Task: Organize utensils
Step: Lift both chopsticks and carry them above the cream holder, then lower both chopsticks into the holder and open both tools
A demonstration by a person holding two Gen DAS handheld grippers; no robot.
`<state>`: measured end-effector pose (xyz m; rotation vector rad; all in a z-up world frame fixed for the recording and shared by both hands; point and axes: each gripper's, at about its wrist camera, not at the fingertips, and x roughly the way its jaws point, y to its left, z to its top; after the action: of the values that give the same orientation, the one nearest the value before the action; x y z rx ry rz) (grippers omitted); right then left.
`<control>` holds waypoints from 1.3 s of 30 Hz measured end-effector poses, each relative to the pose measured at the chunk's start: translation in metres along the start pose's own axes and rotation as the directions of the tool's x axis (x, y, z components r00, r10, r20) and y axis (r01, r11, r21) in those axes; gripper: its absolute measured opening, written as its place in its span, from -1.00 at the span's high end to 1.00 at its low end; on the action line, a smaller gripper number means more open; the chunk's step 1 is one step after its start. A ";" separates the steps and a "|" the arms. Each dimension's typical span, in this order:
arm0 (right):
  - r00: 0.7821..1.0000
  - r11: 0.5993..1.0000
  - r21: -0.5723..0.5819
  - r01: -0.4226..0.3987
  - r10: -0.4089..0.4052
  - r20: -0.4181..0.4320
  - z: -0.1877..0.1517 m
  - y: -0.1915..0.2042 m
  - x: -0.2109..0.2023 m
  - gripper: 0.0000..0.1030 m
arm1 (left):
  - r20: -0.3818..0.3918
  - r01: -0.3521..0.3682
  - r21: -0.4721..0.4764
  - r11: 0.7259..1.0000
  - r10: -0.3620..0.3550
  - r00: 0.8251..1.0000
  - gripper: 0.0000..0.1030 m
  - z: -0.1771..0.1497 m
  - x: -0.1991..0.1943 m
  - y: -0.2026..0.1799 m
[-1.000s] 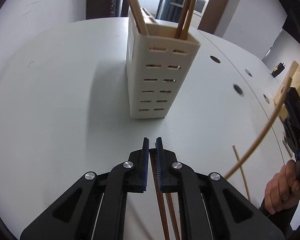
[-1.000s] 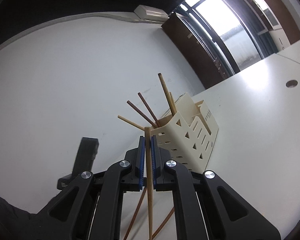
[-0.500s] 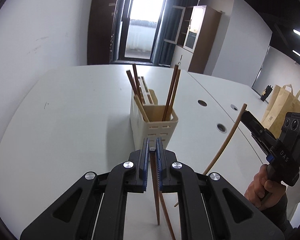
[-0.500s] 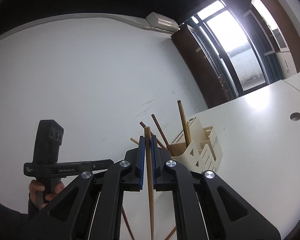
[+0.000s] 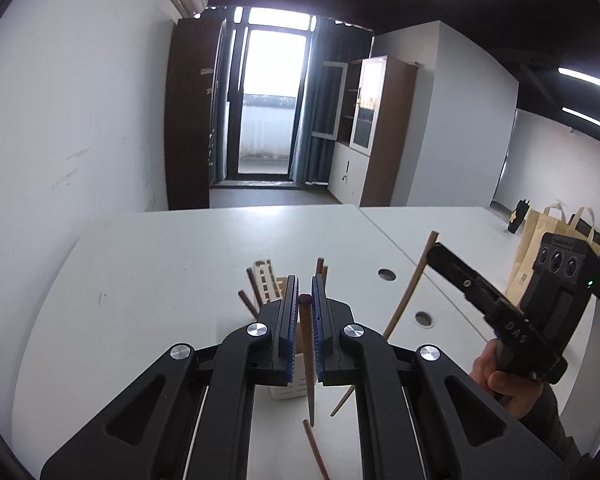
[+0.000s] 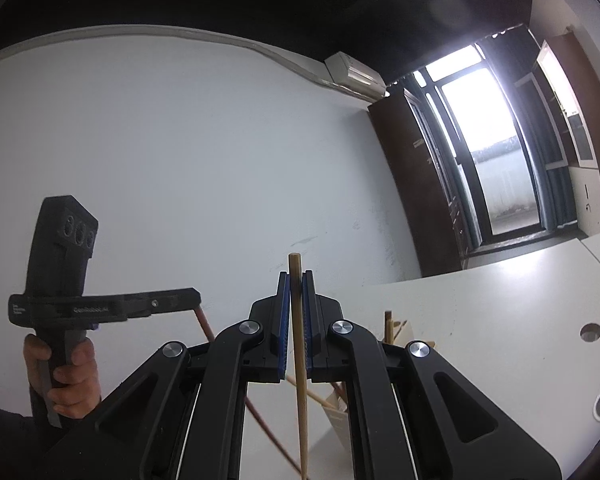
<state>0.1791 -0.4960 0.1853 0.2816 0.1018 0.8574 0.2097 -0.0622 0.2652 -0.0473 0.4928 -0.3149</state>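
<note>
Left wrist view: our left gripper [image 5: 305, 300] clamps a dark chopstick [image 5: 308, 360] upright, right above the cream holder [image 5: 266, 280], which it mostly hides. Our right gripper [image 6: 295, 280] pinches a pale chopstick [image 6: 300, 360], its lower end cut off at the frame. Bare white table [image 5: 148, 280] spreads wide on the holder's left; another chopstick [image 5: 316, 450] lies near us.

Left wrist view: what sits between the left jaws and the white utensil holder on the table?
Only the dark chopstick the left gripper clamps; the utensil holder stands right behind the jaws, seen in the left wrist view.
</note>
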 end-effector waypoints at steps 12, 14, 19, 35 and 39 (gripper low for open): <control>0.994 0.993 -0.095 0.069 -0.061 0.087 0.036 -0.013 0.035 0.87 | 0.160 -0.073 0.102 0.992 0.056 0.985 0.88 0.080 0.002 -0.026; 0.993 0.992 -0.105 0.075 -0.065 0.095 0.037 -0.016 0.042 0.87 | 0.160 -0.081 0.107 0.991 0.063 0.985 0.88 0.084 0.013 -0.027; 0.994 0.988 -0.127 0.093 -0.085 0.063 0.020 -0.023 0.059 0.87 | 0.090 -0.069 0.097 0.993 0.060 0.994 0.88 0.070 0.058 -0.022; 0.983 0.971 -0.185 0.150 -0.166 -0.076 -0.020 -0.032 0.081 0.87 | -0.109 -0.058 0.072 0.996 0.066 0.992 0.88 0.022 0.140 -0.001; 0.978 0.972 -0.177 0.154 -0.175 -0.110 -0.026 -0.033 0.085 0.87 | -0.138 -0.062 0.067 0.996 0.071 0.988 0.88 0.012 0.149 0.005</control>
<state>0.2537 -0.4472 0.1532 0.0595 0.1661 0.7129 0.3411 -0.1041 0.2067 0.0526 0.6220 -0.2693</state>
